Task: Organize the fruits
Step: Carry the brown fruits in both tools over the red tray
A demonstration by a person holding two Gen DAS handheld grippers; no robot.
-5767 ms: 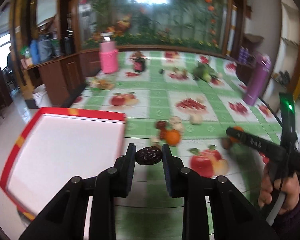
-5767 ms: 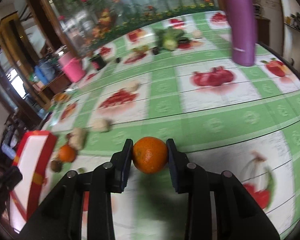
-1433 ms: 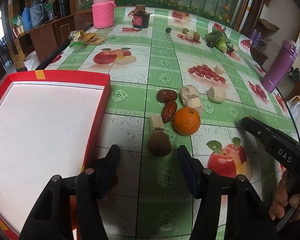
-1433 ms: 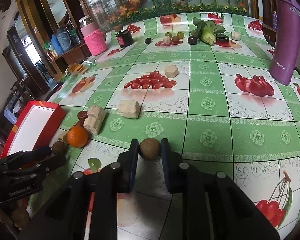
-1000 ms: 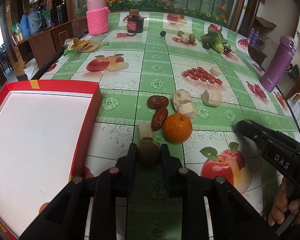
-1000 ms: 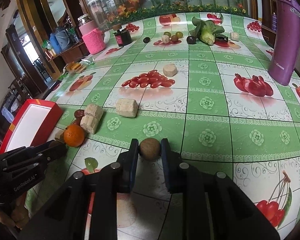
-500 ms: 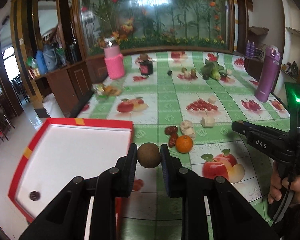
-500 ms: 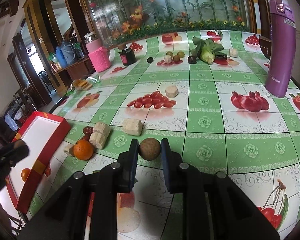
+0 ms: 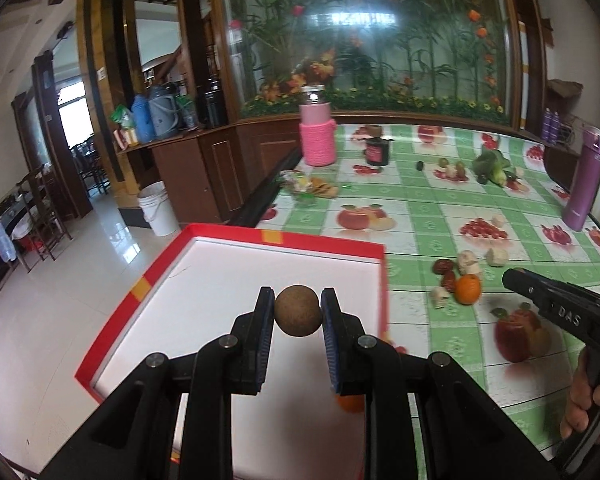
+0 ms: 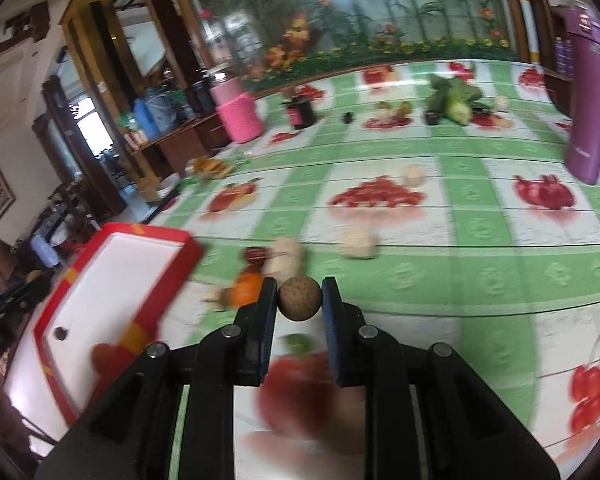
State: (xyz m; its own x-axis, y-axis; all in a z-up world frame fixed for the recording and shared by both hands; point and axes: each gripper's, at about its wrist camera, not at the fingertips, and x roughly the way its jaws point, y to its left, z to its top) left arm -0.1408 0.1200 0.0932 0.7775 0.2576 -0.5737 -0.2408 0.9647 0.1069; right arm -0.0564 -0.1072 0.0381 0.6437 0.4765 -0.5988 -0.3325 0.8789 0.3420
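Observation:
My left gripper (image 9: 298,316) is shut on a round brown fruit (image 9: 298,315) and holds it above the red-rimmed white tray (image 9: 320,242). An orange (image 9: 350,403) lies in the tray, mostly hidden behind my right finger. My right gripper (image 10: 300,299) is shut on a second round brown fruit (image 10: 300,298), held above the table to the right of the tray (image 10: 156,236); it also shows in the left wrist view (image 9: 540,292). Another orange (image 9: 468,289) and two dark red dates (image 9: 444,267) lie on the table beside the tray.
Beige food blocks (image 9: 496,257) lie near the fruit. A purple bottle (image 9: 584,184) stands at the right edge. A pink-sleeved jar (image 9: 317,136), a dark jar (image 9: 376,152), greens (image 9: 492,166) and snacks (image 9: 312,188) stand farther back. The tray overhangs the table's left edge.
My left gripper shut on the brown fruit on the table, lifted it and carried it left over the tray. My right gripper has swung left toward the tray with its fruit.

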